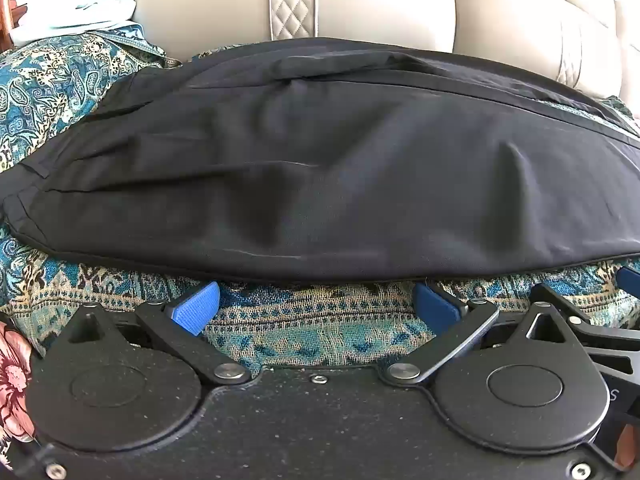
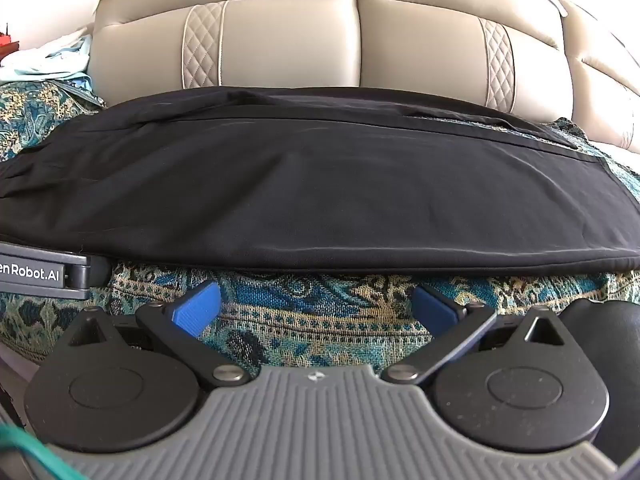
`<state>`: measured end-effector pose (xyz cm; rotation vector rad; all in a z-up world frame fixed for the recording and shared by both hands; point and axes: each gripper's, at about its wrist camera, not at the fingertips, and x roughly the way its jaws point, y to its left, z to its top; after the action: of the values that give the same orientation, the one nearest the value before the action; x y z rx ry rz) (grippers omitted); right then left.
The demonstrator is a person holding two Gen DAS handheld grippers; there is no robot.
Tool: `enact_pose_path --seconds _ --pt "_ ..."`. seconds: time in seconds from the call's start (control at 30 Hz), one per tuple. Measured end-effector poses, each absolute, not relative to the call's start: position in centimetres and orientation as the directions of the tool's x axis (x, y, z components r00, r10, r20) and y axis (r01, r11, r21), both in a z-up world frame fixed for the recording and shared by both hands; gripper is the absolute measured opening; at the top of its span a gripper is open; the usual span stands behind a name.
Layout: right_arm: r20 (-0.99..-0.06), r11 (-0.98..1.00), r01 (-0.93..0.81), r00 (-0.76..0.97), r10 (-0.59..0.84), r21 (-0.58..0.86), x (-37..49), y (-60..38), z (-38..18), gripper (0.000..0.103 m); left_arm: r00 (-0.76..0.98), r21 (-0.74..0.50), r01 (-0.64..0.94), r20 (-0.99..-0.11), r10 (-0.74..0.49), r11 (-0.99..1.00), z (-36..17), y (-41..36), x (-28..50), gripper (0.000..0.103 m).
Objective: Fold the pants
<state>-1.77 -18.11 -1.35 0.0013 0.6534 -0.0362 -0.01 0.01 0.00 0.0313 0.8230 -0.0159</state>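
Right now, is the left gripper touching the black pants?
Apart. In the left wrist view the left gripper stands open over the patterned cover, and a strip of that cover shows between its blue fingertips and the near edge of the black pants.

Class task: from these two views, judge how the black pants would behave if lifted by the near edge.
The black pants would probably droop: the cloth shows soft creases. They look thin, so likely light. Doubled layers at the far edge may slide apart.
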Motion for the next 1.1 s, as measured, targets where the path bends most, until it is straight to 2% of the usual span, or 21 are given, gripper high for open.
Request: enact_pose_path --seconds 1.1 --pt "-0.609 0.999 0.038 0.792 -0.036 -0.010 -1.68 -18.08 -1.34 0.103 0.680 0.024 0.027 -0.733 -0.001 0.999 0.00 0.00 0.00 0.103"
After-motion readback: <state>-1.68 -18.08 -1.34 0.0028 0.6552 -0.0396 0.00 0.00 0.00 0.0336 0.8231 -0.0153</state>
